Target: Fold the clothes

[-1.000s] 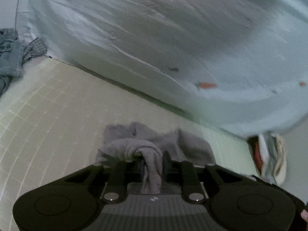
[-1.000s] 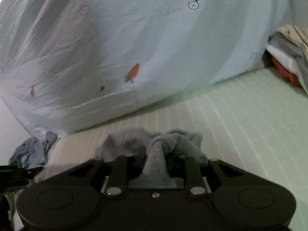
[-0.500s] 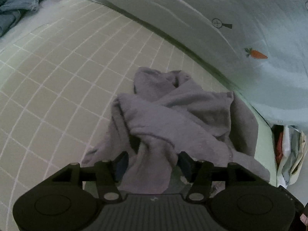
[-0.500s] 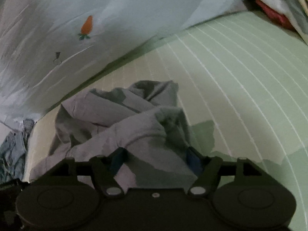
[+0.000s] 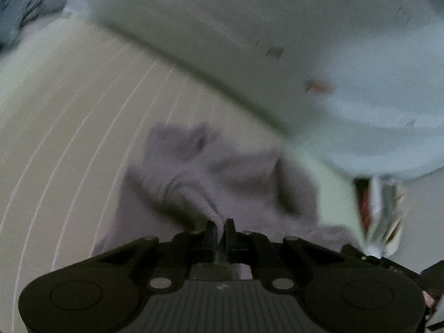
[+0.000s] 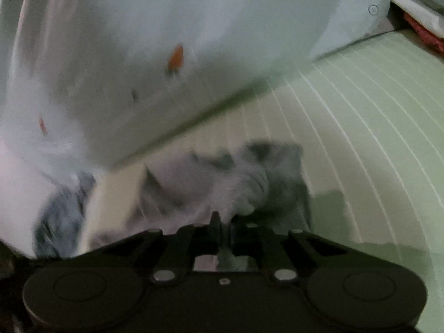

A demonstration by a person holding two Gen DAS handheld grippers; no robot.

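At bottom centre of each view, left claw (image 5: 221,226) and right claw (image 6: 223,220) are pinched tight on the crumpled grey garment (image 5: 219,172), angled down over the green mat (image 6: 360,127).

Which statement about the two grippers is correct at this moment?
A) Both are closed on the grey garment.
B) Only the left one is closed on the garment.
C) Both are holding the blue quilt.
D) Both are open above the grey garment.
A: the left gripper and the right gripper each have their fingers pinched together on a fold of the grey garment.
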